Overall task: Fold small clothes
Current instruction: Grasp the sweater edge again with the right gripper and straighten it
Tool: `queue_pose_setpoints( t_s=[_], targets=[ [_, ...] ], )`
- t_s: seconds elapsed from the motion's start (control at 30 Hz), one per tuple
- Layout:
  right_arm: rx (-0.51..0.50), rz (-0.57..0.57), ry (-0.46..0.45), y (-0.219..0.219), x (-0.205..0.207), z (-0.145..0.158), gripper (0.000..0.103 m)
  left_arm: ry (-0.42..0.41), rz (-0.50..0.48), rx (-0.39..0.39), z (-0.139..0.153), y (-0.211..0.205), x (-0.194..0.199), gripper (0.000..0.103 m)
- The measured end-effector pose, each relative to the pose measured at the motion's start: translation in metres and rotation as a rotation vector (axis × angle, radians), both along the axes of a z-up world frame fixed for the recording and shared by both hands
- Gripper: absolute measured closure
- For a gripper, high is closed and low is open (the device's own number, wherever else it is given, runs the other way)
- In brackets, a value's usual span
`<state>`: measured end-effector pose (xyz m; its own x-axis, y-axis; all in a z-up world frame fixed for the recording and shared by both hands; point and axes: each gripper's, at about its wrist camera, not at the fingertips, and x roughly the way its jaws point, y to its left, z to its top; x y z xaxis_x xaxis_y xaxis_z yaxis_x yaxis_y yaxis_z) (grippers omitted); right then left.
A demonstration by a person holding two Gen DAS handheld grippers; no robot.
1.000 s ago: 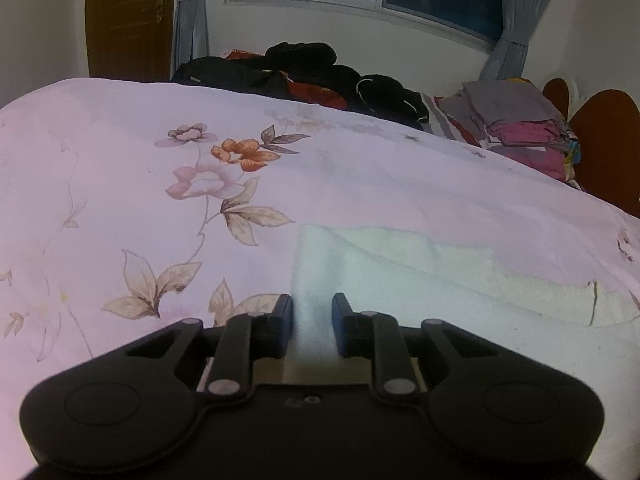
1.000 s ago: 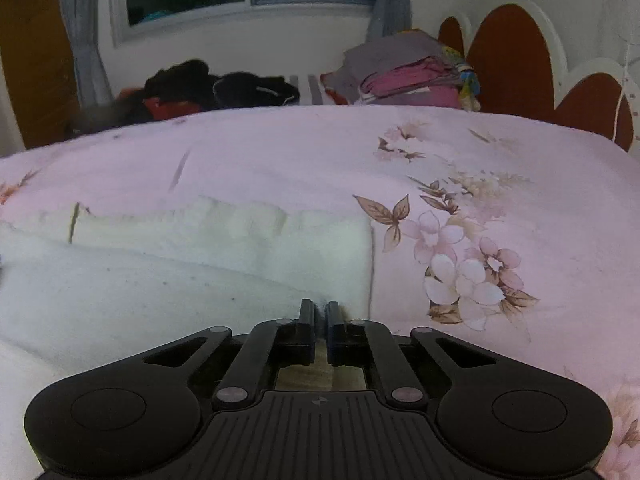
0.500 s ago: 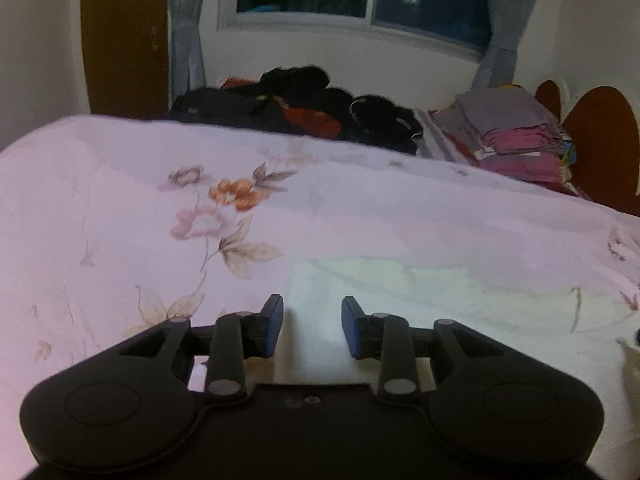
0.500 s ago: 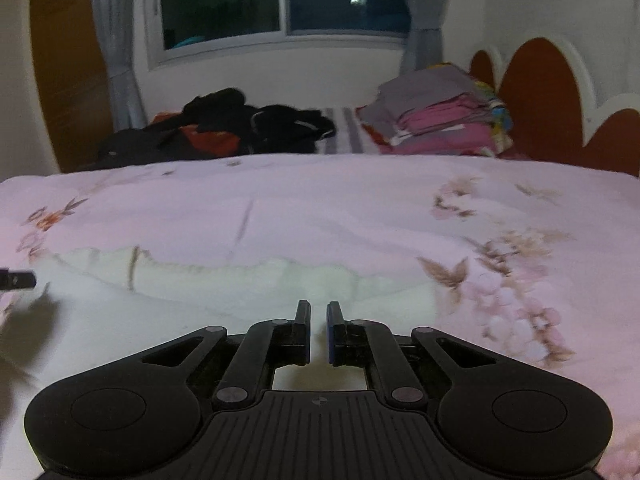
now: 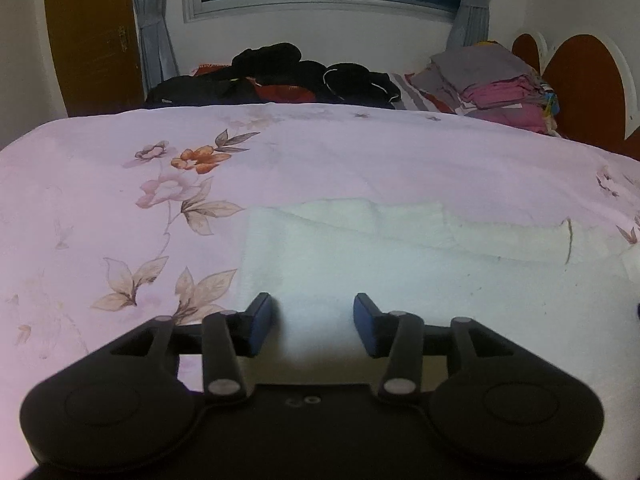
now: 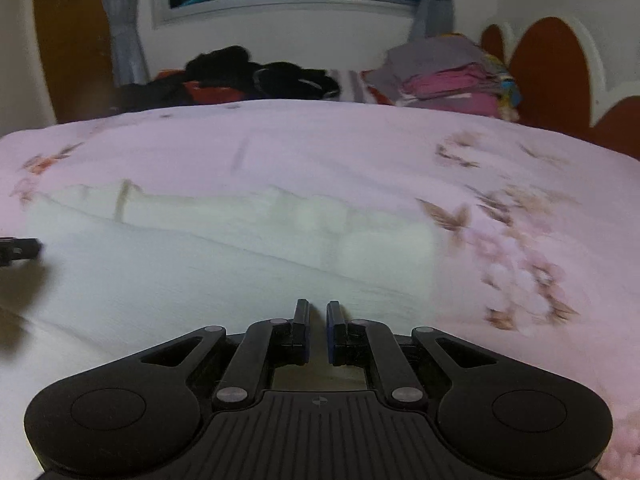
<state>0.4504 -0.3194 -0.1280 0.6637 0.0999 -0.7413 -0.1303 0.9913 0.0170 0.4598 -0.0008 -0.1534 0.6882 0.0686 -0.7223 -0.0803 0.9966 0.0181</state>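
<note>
A white fleecy cloth (image 5: 400, 272) lies folded flat on the pink floral bedcover (image 5: 360, 152), its doubled far edge forming a ridge. My left gripper (image 5: 312, 302) hovers over the cloth's near left corner. Its jaws are opening, with nothing pressed between the pads. In the right wrist view the same cloth (image 6: 200, 272) spreads out to the left. My right gripper (image 6: 318, 308) sits over its near right part, shut to a narrow slit with no fabric seen in it. A tip of the left gripper's fingers (image 6: 20, 250) shows at the left edge.
Along the far side of the bed lie a heap of dark clothes (image 5: 280, 72) and a stack of folded grey and pink clothes (image 5: 500, 84). A red-brown headboard (image 5: 580, 80) stands at the right, and a wooden door (image 5: 92, 32) and a window stand behind.
The left jaws have spread wider and drawn back from the cloth's corner. Both views now take in more of the room, and the right gripper has stayed shut.
</note>
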Motion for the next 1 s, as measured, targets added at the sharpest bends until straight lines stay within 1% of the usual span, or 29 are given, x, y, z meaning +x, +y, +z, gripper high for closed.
queue_pose_setpoints(
  t_s=[0.1, 0.17, 0.23, 0.3, 0.43, 0.53, 0.67, 0.83, 0.87, 0.9, 0.93, 0.97, 1.0],
  targets=[
    [0.022, -0.034, -0.003, -0.008, -0.007, 0.007, 0.097, 0.007, 0.011, 0.000, 0.004, -0.001, -0.004, 0.057],
    [0.039, -0.017, -0.015, -0.006, -0.016, 0.011, 0.097, 0.007, 0.011, 0.006, 0.006, -0.002, -0.008, 0.059],
    [0.016, 0.016, 0.006, -0.002, -0.022, 0.006, 0.097, 0.006, 0.008, 0.008, 0.008, -0.005, -0.014, 0.059],
    [-0.014, 0.012, -0.003, -0.002, -0.026, 0.003, 0.097, 0.010, 0.001, 0.011, 0.009, -0.006, -0.020, 0.059],
    [0.026, -0.030, -0.001, -0.011, -0.033, 0.010, 0.097, 0.021, 0.002, 0.019, 0.009, -0.008, -0.034, 0.059],
    [-0.012, -0.010, 0.007, -0.012, -0.038, 0.005, 0.097, 0.029, -0.001, 0.038, 0.009, -0.010, -0.043, 0.059],
    [0.043, -0.044, 0.012, -0.022, -0.043, 0.015, 0.097, 0.038, 0.005, 0.042, 0.016, -0.013, -0.053, 0.059],
    [0.103, -0.010, 0.006, -0.026, -0.066, 0.027, 0.096, 0.045, 0.016, 0.018, 0.027, -0.013, -0.075, 0.058],
    [0.112, -0.005, 0.007, -0.026, -0.072, 0.028, 0.092, 0.046, 0.017, 0.014, 0.029, -0.013, -0.081, 0.057],
    [0.116, -0.003, 0.005, -0.027, -0.079, 0.031, 0.085, 0.045, 0.018, 0.013, 0.031, -0.013, -0.086, 0.057],
    [0.121, -0.003, -0.003, -0.027, -0.086, 0.034, 0.058, 0.046, 0.015, 0.012, 0.034, -0.013, -0.093, 0.057],
    [0.127, -0.002, -0.016, -0.027, -0.093, 0.037, 0.039, 0.047, 0.012, 0.008, 0.036, -0.014, -0.098, 0.057],
    [0.133, 0.003, -0.032, -0.028, -0.103, 0.041, 0.039, 0.047, 0.009, 0.003, 0.039, -0.013, -0.104, 0.056]
  ],
)
